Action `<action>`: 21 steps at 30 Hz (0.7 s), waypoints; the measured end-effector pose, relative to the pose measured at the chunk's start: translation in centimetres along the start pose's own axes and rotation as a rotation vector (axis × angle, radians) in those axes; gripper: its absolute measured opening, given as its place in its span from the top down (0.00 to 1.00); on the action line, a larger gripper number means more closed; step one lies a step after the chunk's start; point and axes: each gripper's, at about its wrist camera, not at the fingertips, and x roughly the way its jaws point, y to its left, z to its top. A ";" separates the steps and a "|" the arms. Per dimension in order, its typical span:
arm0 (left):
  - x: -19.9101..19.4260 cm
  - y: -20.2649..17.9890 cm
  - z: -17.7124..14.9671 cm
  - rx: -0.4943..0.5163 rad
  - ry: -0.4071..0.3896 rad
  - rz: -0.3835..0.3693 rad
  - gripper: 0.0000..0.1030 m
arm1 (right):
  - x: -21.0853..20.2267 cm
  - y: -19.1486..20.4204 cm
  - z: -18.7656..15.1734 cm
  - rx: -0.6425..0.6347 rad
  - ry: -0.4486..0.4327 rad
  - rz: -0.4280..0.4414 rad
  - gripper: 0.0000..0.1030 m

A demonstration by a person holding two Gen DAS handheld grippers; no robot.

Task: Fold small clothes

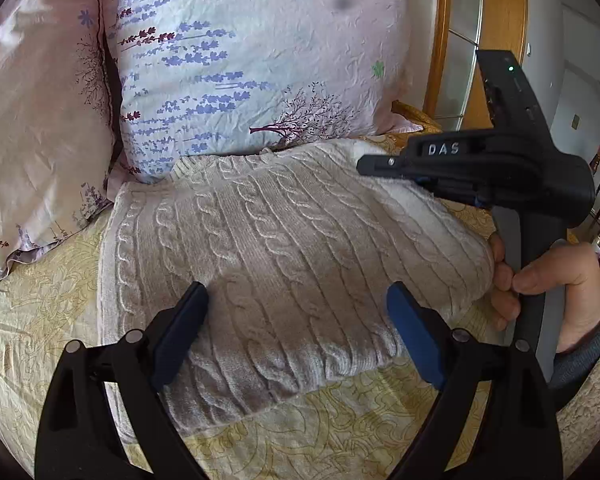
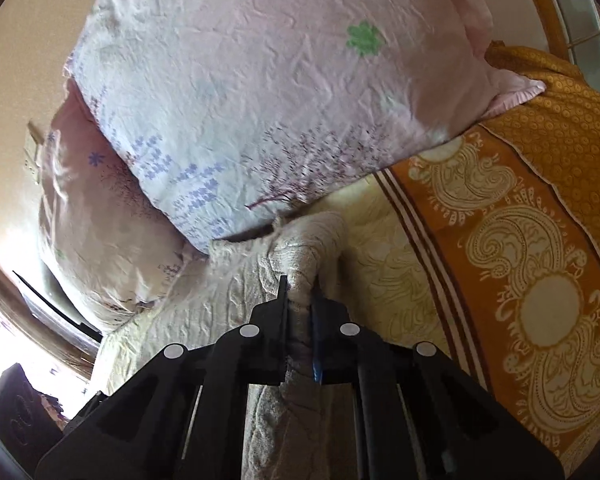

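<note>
My left hand-held gripper [image 1: 296, 320] is spread wide above the near edge of the cable-knit sweater [image 1: 268, 248], its blue pads [image 1: 412, 332] clear of the knit. My right hand-held gripper [image 2: 300, 292] is pinched tight on a bunched fold of the sweater [image 2: 300, 256] at its right side; my right hand [image 1: 556, 288] grips the handle just beside the sweater. The sweater lies on the bed's yellow patterned bedspread [image 1: 40, 320], its far edge against the lavender-print pillow [image 1: 252, 60]. A second pink pillow [image 1: 32, 128] leans left of the sweater, and an orange paisley blanket [image 2: 520, 260] lies to its right.
</note>
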 end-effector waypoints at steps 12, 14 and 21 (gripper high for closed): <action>-3.8 7.4 0.2 -0.185 -0.105 0.071 0.08 | -1.7 -0.3 0.3 0.068 0.042 0.094 0.32; -3.4 8.7 0.1 -0.211 -0.091 0.092 0.07 | -1.1 0.4 0.1 0.045 0.064 0.082 0.32; -1.8 8.2 -0.2 -0.155 -0.025 0.241 0.07 | -0.3 2.0 -0.5 -0.067 0.086 -0.019 0.34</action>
